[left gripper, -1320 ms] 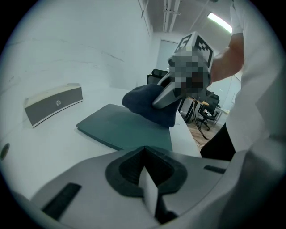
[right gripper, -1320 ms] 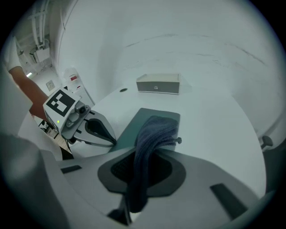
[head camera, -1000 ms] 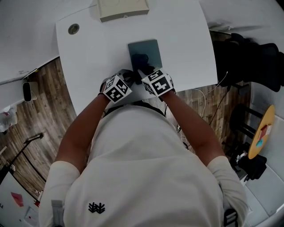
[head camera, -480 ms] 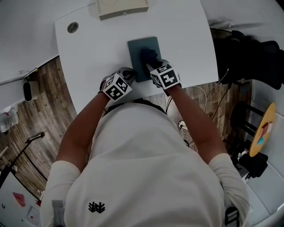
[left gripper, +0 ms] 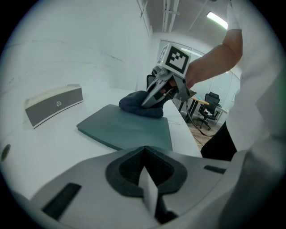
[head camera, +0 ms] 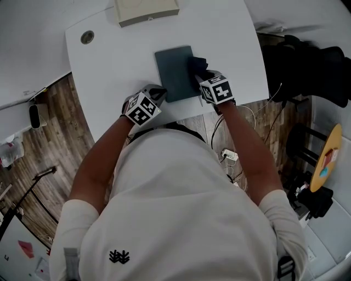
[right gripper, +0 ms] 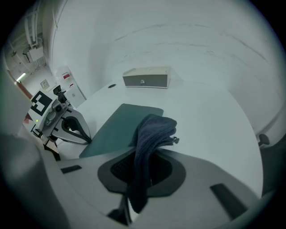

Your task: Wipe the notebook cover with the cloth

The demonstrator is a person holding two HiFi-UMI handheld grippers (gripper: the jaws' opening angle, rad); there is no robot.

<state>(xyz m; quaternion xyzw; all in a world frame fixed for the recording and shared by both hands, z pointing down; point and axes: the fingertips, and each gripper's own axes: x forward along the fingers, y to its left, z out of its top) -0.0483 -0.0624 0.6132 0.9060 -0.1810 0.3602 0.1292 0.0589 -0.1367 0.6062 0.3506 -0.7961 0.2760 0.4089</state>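
Observation:
A dark teal notebook [head camera: 174,74] lies flat on the white table [head camera: 118,60]. A dark blue cloth [head camera: 198,66] rests bunched at the notebook's right edge, and my right gripper [head camera: 201,78] is shut on it. In the right gripper view the cloth [right gripper: 152,134] hangs from between the jaws over the notebook [right gripper: 118,125]. My left gripper [head camera: 158,92] is shut with nothing in it, its tips at the notebook's near left corner. The left gripper view shows the notebook [left gripper: 125,127] ahead, with the cloth [left gripper: 140,105] and the right gripper [left gripper: 152,96] on its far side.
A beige flat box [head camera: 146,10] stands at the table's far edge behind the notebook. A round cable hole [head camera: 87,37] is at the far left. The table's near edge runs just below both grippers. A dark office chair [head camera: 307,71] stands to the right on the wooden floor.
My right gripper has dragged the cloth from the notebook's near middle to its right edge, moving right and slightly away. The left gripper has stayed at the near left corner.

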